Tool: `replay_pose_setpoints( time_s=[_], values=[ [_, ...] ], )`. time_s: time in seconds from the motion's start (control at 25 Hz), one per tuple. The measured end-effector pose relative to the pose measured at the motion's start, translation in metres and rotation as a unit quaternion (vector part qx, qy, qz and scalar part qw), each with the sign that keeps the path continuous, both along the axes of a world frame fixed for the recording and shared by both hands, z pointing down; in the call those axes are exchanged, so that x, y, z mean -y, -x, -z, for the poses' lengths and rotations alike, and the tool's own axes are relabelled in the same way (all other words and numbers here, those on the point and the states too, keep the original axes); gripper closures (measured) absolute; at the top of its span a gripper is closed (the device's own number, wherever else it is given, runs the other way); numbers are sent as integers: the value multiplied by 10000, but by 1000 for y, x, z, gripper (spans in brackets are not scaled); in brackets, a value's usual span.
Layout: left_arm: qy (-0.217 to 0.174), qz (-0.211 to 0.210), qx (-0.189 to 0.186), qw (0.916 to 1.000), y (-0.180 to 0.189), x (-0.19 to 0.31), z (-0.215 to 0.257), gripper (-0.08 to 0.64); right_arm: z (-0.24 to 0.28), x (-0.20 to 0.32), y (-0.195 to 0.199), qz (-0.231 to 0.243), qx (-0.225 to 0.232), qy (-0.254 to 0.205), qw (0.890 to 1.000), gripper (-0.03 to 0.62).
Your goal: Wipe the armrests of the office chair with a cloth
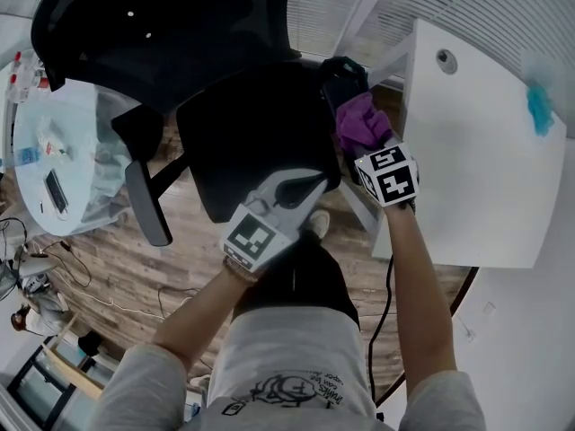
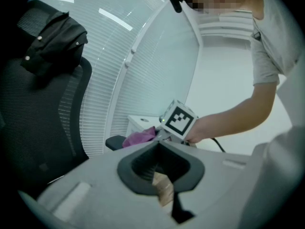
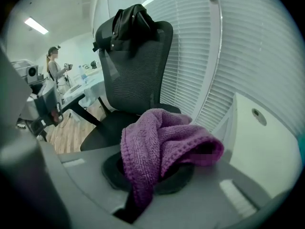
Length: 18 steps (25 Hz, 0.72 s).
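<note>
Cloth [image 3: 162,137], purple and bunched, is pinched between the closed jaws of the right tool [image 1: 375,149], and its loose folds spill forward over the tool's tip. In the head view the wad sits at the near end of the dark armrest [image 1: 346,72] directly ahead of that tool, apparently touching it. The left gripper view shows the same wad lying against the end of the pad.

Left tool [image 1: 314,185] has its jaws drawn together on nothing, with only floor showing through the gap behind the pads. It hangs over the front edge of the seat of the office chair [image 1: 243,124], to the left of the right tool. Second armrest [image 1: 146,203], grey-topped, lies well apart beyond the left tool, with no cloth near it.

Progress, as a judgement: the wipe of the first armrest looks to be at or near its start, since the cloth lies at one end only. The rest of that pad and the whole second armrest appear to remain.

Not resolved:
- the contact face beneath the cloth
- whether either pad is clean or soiled
- the outline of the near armrest, which merges with the dark seat
- the chair base, hidden below the seat

White worktop [image 1: 476,151] stands just right of the right tool. A dark garment [image 3: 128,18] hangs over the backrest.
</note>
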<state>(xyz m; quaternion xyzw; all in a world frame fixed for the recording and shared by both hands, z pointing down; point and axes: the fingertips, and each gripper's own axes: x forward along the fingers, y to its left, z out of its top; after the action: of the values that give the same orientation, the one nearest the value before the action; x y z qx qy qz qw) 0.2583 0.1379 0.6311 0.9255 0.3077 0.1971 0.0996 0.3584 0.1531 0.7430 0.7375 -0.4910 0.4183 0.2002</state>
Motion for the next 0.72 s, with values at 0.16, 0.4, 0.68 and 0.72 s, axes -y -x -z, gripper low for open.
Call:
replay_pose_setpoints(
  time_s=[0.16,0.4,0.68,0.72],
  values=[
    [15,-15,-7,10000,1,-3,2,558,2,-19,24,12,22,103,9999,561],
    [5,-41,-14,10000,2,-7,3,558,4,-50,60,22,245,304,9992,561],
    [21,-34,10,10000,6,-6,3,558,7,-78,94,-31,568,404,9976,561],
    [24,-29,13,10000,6,-5,3,558,7,-80,96,-51,589,398,9975,561]
  ],
)
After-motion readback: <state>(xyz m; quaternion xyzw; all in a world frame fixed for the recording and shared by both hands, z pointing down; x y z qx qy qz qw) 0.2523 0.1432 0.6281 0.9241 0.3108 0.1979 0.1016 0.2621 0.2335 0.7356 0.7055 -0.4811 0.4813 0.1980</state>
